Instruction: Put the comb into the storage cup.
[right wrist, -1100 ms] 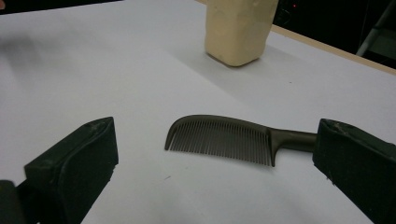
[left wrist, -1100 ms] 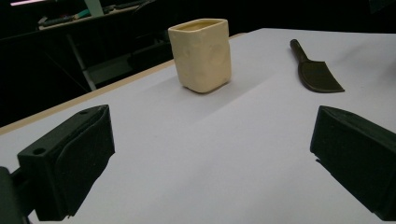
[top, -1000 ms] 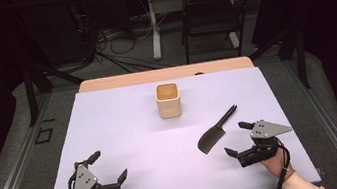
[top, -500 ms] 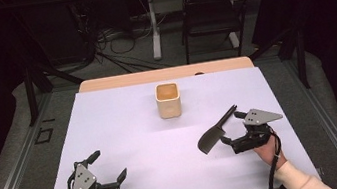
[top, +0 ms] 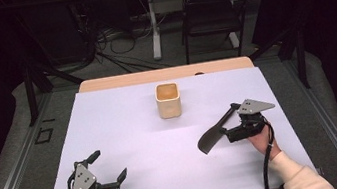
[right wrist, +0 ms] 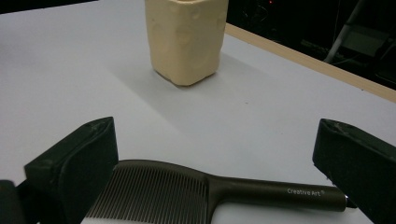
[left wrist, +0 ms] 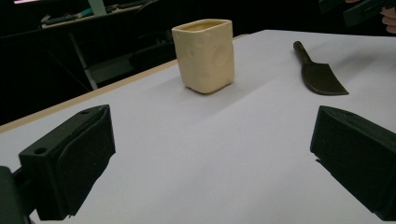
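A dark comb [top: 212, 137] lies flat on the white table cover, right of centre, its handle pointing away to the right. My right gripper [top: 230, 122] is open and low over it. In the right gripper view the comb [right wrist: 187, 191] lies crosswise between the two spread jaws, untouched, with teeth at the left and handle at the right. A cream square cup [top: 168, 99] stands upright beyond it at mid-table, also in the right gripper view [right wrist: 186, 39]. My left gripper [top: 109, 165] rests open near the front left edge, holding nothing; its view shows the cup [left wrist: 204, 55] and the comb [left wrist: 320, 74] farther off.
The white cover [top: 126, 131] spans a wooden table whose far edge [top: 163, 74] shows bare. A dark chair [top: 210, 12] and cables sit on the floor behind. The right hand and its gripper [left wrist: 362, 10] show at the top right of the left gripper view.
My right gripper has moved forward and left from the table's right front to the comb, and its open jaws now straddle it. The left gripper, cup and comb stayed put.
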`<move>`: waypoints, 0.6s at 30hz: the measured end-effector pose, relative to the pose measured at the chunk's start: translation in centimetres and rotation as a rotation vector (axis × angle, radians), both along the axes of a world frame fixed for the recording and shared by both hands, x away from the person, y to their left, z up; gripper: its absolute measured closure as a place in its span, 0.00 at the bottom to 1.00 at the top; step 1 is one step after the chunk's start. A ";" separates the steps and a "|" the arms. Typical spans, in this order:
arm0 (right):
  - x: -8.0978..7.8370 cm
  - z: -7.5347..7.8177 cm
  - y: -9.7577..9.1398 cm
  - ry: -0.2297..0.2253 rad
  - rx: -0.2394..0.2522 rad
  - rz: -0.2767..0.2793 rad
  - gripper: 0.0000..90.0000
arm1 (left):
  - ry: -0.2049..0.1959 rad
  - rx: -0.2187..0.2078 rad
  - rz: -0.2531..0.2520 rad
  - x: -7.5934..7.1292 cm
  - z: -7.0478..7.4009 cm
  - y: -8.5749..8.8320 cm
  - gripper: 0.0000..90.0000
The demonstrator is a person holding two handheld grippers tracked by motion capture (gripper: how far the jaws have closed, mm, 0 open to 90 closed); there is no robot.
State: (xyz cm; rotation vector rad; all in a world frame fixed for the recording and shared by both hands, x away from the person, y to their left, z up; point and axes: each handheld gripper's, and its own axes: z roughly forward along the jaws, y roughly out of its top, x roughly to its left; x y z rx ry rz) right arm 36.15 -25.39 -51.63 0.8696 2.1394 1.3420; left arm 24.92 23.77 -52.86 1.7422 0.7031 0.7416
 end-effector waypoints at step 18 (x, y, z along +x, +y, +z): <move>3.6 -0.5 -0.4 0.044 -0.003 -0.053 0.00 | -0.004 0.000 -0.014 0.0 0.0 0.0 0.00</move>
